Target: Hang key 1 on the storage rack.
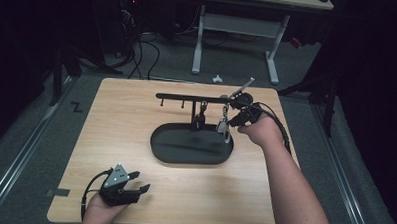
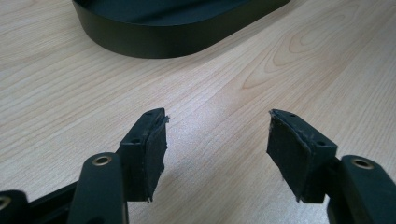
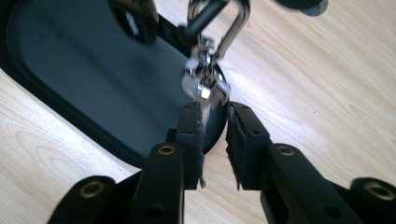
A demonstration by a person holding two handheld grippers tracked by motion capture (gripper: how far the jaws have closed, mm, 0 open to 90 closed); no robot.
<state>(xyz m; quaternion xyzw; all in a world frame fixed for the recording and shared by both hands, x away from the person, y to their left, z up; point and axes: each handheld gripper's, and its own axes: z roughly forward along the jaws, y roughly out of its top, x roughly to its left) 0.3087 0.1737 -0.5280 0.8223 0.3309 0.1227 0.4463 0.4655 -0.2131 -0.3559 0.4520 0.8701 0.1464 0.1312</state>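
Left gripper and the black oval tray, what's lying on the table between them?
Nothing: the left gripper view shows bare wooden table between the open left gripper and the black oval tray. The high view agrees.

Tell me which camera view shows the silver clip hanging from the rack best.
The right gripper view: the silver clip hangs close up just above the right gripper, with its metal loop and swivel plain. The high view shows the clip small, dangling from the rack over the black tray. The left gripper view shows the tray's wall.
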